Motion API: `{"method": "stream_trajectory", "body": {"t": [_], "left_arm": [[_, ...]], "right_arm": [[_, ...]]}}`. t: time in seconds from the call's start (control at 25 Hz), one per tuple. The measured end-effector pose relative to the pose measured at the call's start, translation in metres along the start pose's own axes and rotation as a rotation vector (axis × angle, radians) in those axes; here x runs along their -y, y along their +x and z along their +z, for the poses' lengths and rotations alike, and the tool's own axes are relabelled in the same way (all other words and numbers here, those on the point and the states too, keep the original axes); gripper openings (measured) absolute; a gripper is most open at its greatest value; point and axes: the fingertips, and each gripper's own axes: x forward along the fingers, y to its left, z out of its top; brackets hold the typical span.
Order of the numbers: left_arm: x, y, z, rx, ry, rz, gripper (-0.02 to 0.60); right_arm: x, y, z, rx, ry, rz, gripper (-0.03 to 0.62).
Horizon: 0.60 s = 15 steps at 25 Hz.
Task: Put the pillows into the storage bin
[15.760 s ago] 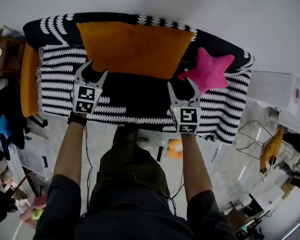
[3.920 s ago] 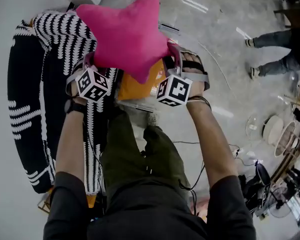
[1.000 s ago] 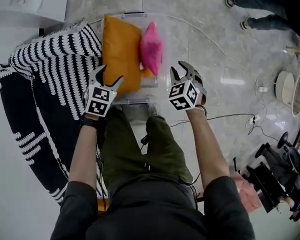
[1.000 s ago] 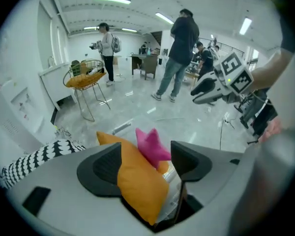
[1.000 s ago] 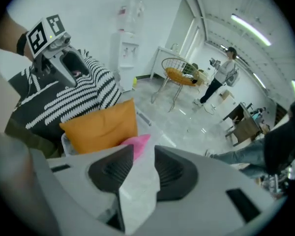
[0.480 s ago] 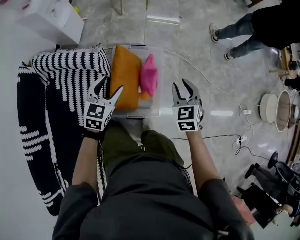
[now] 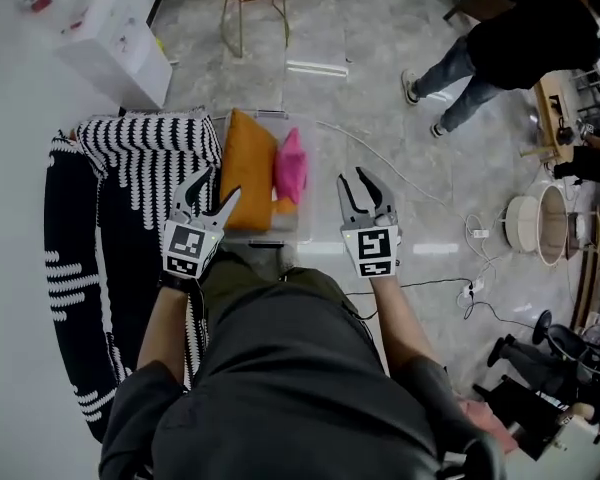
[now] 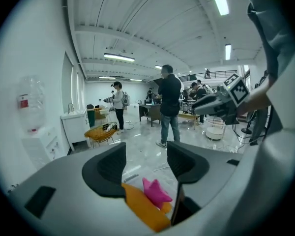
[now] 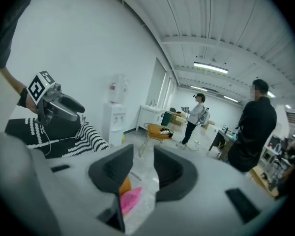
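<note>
Though well apart from empty fingers (image 7: 193, 190), pillows (image 7: 248, 168) inside storage bin (image 7: 303, 224).

Striped sofa (image 7: 130, 168) just beside storage bin (image 7: 303, 214); open floor (image 7: 380, 98) opposite.

Bright, even white light fills the room from long ceiling lamps (image 8: 119, 57), seen at 11 and 1 o'clock in the left gripper view and at 1 o'clock in the right gripper view, and it leaves only faint, soft shadows. The glossy floor (image 7: 380, 98) throws back pale streaks of glare at 12 and 3 o'clock in the head view. Both gripper views sit in a black round frame, bend strongly toward the rim and are soft in the foreground at 6 o'clock, while the head view is sharp in the middle and curves at its edges.
</note>
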Motion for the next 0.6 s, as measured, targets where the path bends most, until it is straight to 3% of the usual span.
{"method": "stream_trajectory", "body": {"t": [0.28, 0.4, 0.52, 0.6], "left_arm": [[0.012, -0.027, 0.026, 0.058, 0.006, -0.006, 0.222], [0.016, -0.039, 0.037, 0.096, 0.017, 0.009, 0.16], [0.021, -0.052, 0.042, 0.116, 0.024, 0.027, 0.018], [0.025, -0.059, 0.04, 0.106, 0.033, 0.028, 0.004]], "right_arm": [[-0.022, -0.031, 0.024, 0.055, 0.001, 0.013, 0.121], [-0.028, -0.04, 0.035, 0.085, 0.001, 0.014, 0.102], [-0.03, -0.051, 0.042, 0.104, 0.005, 0.006, 0.03], [-0.034, -0.057, 0.045, 0.104, -0.002, 0.012, 0.002]]}}
